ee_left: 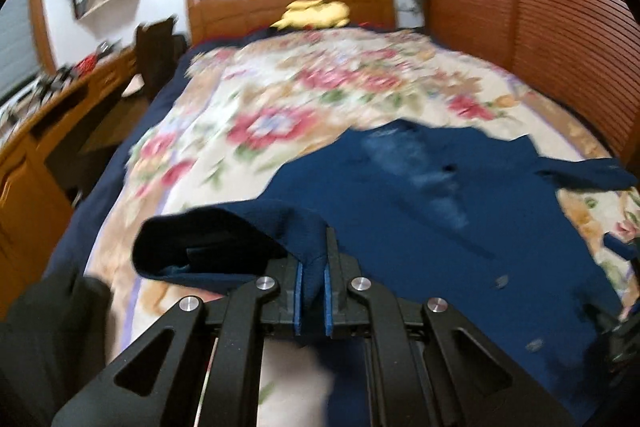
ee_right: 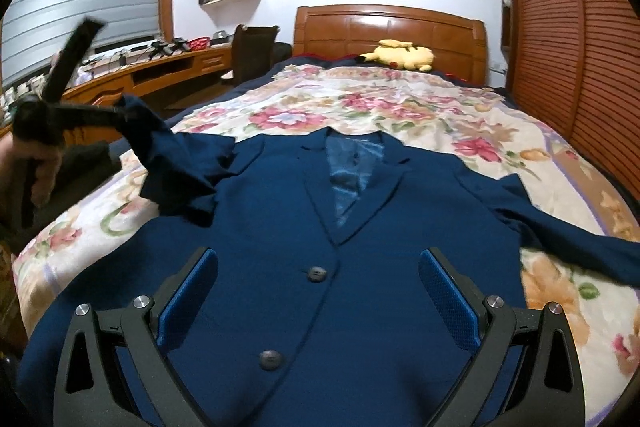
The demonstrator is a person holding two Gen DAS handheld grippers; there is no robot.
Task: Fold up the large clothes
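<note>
Item: navy blazer (ee_right: pixel 280 227), face up on floral bedspread (ee_right: pixel 400 107), collar toward headboard (ee_right: pixel 388 27). No legible brand or label (lining patch at collar too blurred to read). Two dark buttons, notch lapels, shiny blue lining. L gripper (ee_left: pixel 311 281): pads clamped on sleeve cuff (ee_left: pixel 224 239), lifted off bedspread. R gripper (ee_right: pixel 318 291): jaws wide, empty, above blazer front. Yellow plush (ee_right: pixel 400 55) near headboard.
</note>
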